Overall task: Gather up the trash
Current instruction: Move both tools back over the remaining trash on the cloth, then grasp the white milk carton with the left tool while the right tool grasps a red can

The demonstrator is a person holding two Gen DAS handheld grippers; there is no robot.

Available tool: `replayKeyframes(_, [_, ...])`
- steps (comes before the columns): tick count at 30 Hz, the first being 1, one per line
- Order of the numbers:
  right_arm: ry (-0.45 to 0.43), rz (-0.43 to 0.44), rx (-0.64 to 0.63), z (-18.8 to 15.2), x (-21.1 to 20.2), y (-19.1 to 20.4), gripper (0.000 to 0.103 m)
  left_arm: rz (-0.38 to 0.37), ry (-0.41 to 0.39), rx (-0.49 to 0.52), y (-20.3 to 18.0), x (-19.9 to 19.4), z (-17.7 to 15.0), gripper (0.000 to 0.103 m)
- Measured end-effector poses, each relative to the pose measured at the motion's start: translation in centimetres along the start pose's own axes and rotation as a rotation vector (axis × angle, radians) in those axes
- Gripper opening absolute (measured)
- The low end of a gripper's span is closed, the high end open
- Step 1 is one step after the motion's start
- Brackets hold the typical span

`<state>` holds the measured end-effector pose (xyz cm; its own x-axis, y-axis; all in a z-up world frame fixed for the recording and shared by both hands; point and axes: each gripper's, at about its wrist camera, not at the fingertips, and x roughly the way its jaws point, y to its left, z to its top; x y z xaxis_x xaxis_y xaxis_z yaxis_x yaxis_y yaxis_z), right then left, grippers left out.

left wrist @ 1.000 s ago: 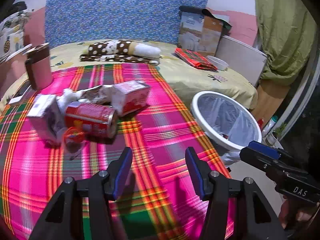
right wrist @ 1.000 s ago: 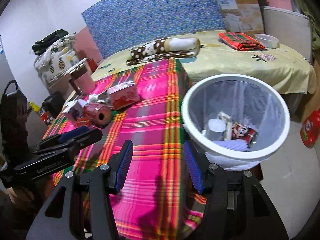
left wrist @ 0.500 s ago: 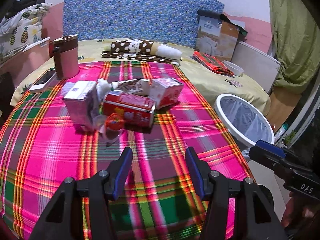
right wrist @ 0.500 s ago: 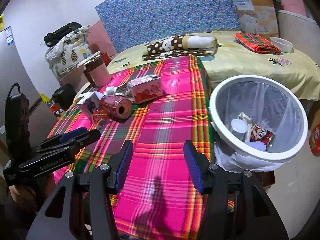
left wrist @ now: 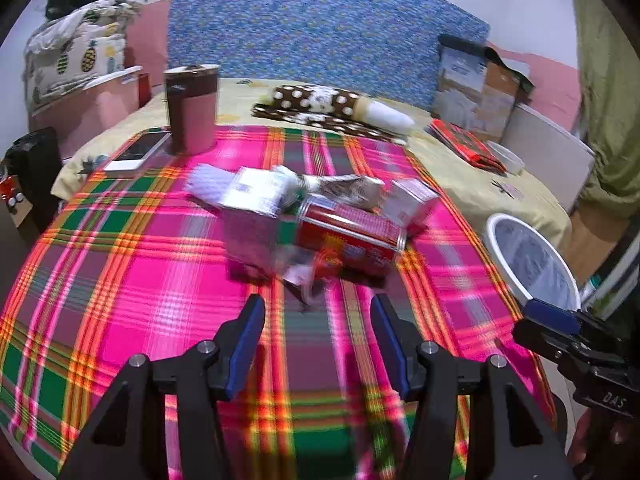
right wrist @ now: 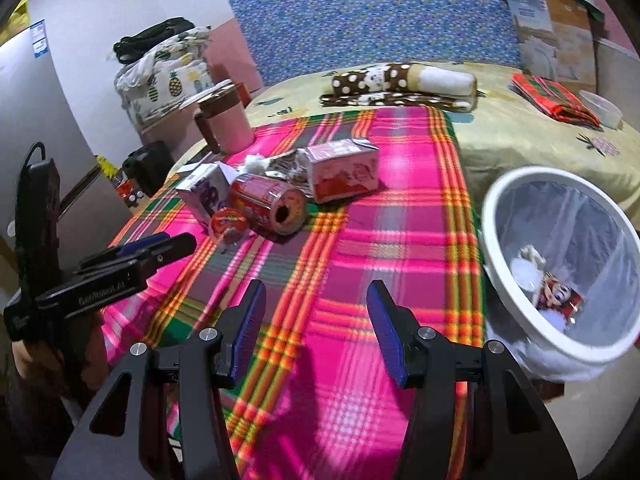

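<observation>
A heap of trash lies on the plaid cloth: a red can (left wrist: pixel 352 236) (right wrist: pixel 268 204) on its side, a white-purple carton (left wrist: pixel 252 216) (right wrist: pixel 202 196), a pink carton (left wrist: pixel 412 202) (right wrist: pixel 344 170), a crumpled wrapper (left wrist: pixel 344 188) and a small red round wrapper (right wrist: pixel 229 222). My left gripper (left wrist: pixel 317 324) hangs open just short of the heap, with nothing between its fingers. My right gripper (right wrist: pixel 316 312) is open over bare cloth, nearer the front edge. A white bin (right wrist: pixel 504 280) (left wrist: pixel 496 240) with a clear liner stands off the table's right side, with some trash inside.
At the far left corner stand a pink-brown tumbler (left wrist: pixel 192 108) and a phone (left wrist: pixel 138 150). Behind the table is a bed with a polka-dot roll (left wrist: pixel 332 106), a red folded cloth (left wrist: pixel 464 146) and a cardboard box (left wrist: pixel 480 84). A dark bag (left wrist: pixel 30 172) sits left.
Both grippers have swung left: the trash heap has come toward the middle of both views and closer to the left gripper, and the bin has slid to the right. Both stay open.
</observation>
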<state>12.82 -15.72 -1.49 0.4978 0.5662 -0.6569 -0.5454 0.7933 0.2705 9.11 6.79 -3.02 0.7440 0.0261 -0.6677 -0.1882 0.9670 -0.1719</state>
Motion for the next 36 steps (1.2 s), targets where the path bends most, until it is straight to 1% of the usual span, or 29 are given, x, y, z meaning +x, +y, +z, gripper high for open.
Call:
replayKeyframes(5, [-0.001, 0.022, -0.046, 1.4, 1.5, 0.9, 0.054, 0.041, -0.013, -0.034, 2.2, 0.9, 1.4, 0.057])
replayKeyframes(9, [0.003, 0.042, -0.085, 2.3, 2.7, 1.5, 0.056, 0.053, -0.007, -0.043, 3.2, 2.1, 2.3, 0.057])
replayKeyframes(10, [0.006, 0.047, -0.093, 2.6, 3.1, 1.6, 0.057, 0.055, -0.005, -0.040, 3.3, 2.4, 2.4, 0.057])
replayKeyframes(11, [0.009, 0.053, -0.096, 2.7, 3.3, 1.5, 0.064, 0.057, -0.001, -0.038, 3.4, 2.7, 2.5, 0.057])
replayKeyframes(12, [0.012, 0.059, -0.102, 2.8, 3.5, 1.5, 0.067, 0.055, 0.002, -0.036, 3.6, 3.0, 2.7, 0.058])
replayKeyframes(21, [0.053, 0.086, -0.183, 4.2, 6.2, 2.3, 0.067, 0.052, 0.022, -0.029, 3.9, 5.0, 3.4, 0.059])
replayKeyframes(26, [0.050, 0.098, -0.198, 5.0, 6.9, 2.2, 0.067, 0.040, 0.023, -0.029, 4.1, 5.5, 3.8, 0.059])
replayKeyframes(27, [0.051, 0.100, -0.202, 5.1, 7.0, 2.2, 0.067, 0.037, 0.025, -0.030, 4.1, 5.6, 3.8, 0.058])
replayKeyframes(29, [0.054, 0.107, -0.211, 5.3, 7.4, 2.2, 0.067, 0.031, 0.030, -0.035, 4.3, 5.7, 3.8, 0.051])
replayKeyframes(31, [0.062, 0.112, -0.221, 5.4, 7.9, 2.3, 0.067, 0.032, 0.036, -0.039, 4.6, 5.7, 3.7, 0.042])
replayKeyframes(32, [0.066, 0.115, -0.223, 5.4, 8.1, 2.3, 0.067, 0.033, 0.037, -0.040, 4.7, 5.7, 3.6, 0.040])
replayKeyframes(36, [0.085, 0.135, -0.229, 5.6, 8.8, 2.4, 0.067, 0.039, 0.033, -0.042, 5.1, 5.2, 3.2, 0.040])
